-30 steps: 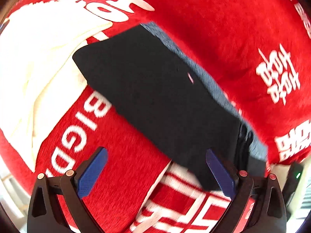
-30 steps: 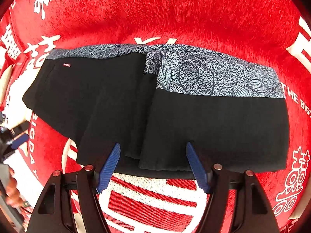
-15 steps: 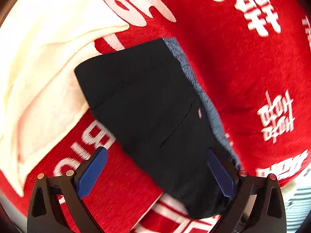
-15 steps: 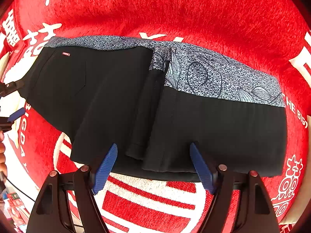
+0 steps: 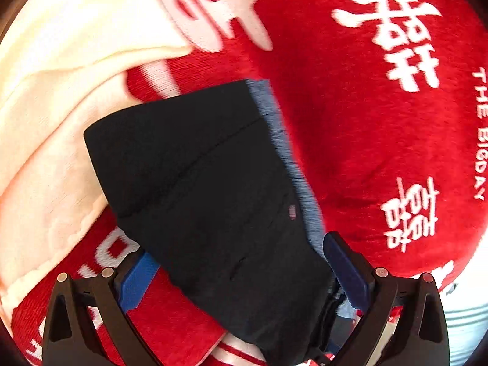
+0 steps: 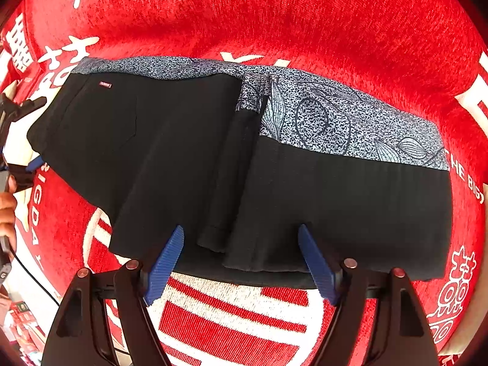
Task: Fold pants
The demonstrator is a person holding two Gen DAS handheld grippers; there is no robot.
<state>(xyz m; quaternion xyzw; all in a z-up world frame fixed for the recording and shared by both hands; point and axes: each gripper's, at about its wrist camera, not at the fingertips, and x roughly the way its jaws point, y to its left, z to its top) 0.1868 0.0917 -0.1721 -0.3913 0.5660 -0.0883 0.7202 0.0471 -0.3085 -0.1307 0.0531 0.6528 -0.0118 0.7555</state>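
Observation:
The black pants (image 6: 183, 158) with a grey patterned inner panel (image 6: 335, 122) lie folded across a red blanket (image 6: 274, 15). My right gripper (image 6: 241, 262) is open, its blue fingertips over the near edge of the pants. My left gripper (image 5: 241, 262) is open at the pants' left end (image 5: 198, 183); the cloth lies between its fingers, with the right finger (image 5: 344, 268) at the grey edge. The left gripper also shows at the left edge of the right wrist view (image 6: 18, 140).
A cream cloth (image 5: 55, 106) lies on the blanket just left of the pants' end. The red blanket has white lettering (image 5: 396, 36) and white stripes (image 6: 231, 314). A hand (image 6: 6, 213) shows at the far left.
My left gripper has moved forward onto the end of the pants, which now lies between its fingers. My right gripper has edged closer to the near edge. Both stayed open.

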